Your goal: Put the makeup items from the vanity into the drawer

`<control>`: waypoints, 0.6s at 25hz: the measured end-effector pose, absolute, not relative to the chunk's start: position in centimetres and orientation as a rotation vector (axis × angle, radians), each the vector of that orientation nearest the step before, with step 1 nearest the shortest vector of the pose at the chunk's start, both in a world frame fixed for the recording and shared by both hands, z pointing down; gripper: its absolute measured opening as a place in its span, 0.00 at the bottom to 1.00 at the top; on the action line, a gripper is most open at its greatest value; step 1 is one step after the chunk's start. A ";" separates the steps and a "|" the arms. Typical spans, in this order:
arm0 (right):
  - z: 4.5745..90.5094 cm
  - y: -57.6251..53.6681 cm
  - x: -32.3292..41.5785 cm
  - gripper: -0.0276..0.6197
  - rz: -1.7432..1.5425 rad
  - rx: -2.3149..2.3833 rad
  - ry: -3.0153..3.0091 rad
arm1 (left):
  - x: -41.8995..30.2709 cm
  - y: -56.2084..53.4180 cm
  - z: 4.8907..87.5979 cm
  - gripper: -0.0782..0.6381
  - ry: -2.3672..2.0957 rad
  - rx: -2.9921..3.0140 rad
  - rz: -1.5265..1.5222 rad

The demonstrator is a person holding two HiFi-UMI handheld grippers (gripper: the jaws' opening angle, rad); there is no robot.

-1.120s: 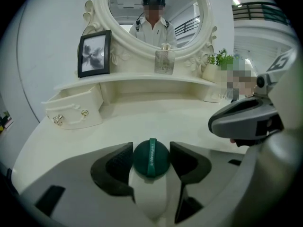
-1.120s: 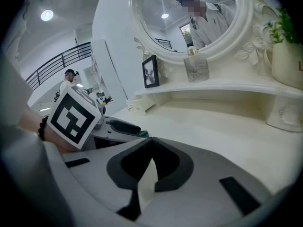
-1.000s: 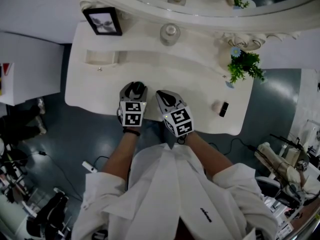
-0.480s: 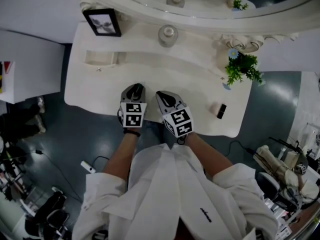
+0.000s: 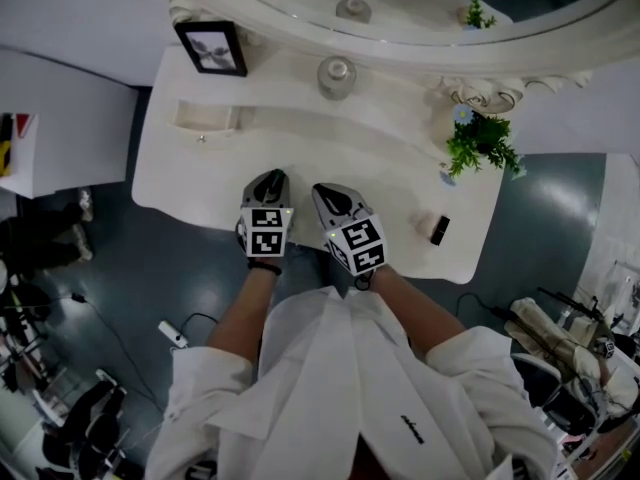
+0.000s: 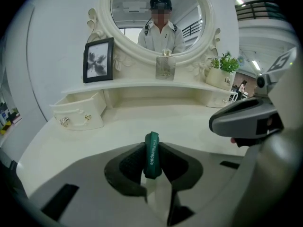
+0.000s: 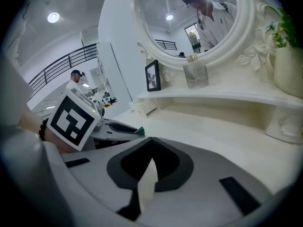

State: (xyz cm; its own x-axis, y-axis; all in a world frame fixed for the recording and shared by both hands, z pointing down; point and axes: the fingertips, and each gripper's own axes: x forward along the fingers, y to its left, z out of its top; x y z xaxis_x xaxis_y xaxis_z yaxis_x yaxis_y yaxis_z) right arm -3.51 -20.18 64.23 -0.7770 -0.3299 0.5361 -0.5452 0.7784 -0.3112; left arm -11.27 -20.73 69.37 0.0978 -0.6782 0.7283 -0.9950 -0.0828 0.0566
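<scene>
Left gripper (image 6: pixel 151 148) closing its jaws on a green tube (image 6: pixel 151 156) — right gripper (image 7: pixel 148 143) clenched on nothing.
White vanity (image 5: pixel 330 148) bears all items: round mirror (image 6: pixel 137 8) at the back; small drawer (image 5: pixel 205 118) pulled out at the shelf's left end; potted plant (image 5: pixel 482 140) at the right end; framed picture (image 5: pixel 212 46) behind the drawer; glass bottle (image 5: pixel 337 73) mid-shelf; small black item (image 5: pixel 438 230) near the front right edge, apart from both grippers. Grippers sit side by side at the front edge — the tube stands upright between the left pads, over the tabletop, outside the drawer.
</scene>
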 end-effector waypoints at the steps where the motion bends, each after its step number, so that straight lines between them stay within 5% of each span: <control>1: 64.2 -20.2 -3.4 0.07 0.632 0.655 -2.513 | -11.2 -20.7 69.3 0.25 -1.642 1.821 0.732; 15: 62.4 -21.1 -6.2 0.07 0.580 0.605 -2.562 | -10.9 -20.9 65.6 0.23 -1.691 1.831 0.578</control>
State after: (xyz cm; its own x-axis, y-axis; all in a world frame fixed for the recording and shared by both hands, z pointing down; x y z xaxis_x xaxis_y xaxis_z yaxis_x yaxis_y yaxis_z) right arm -6.22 -21.06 62.38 -0.8062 -0.3132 0.5020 -0.4988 0.8161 -0.2918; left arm -10.94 -20.93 65.64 0.1047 -0.7434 0.6606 -0.9922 -0.0331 0.1200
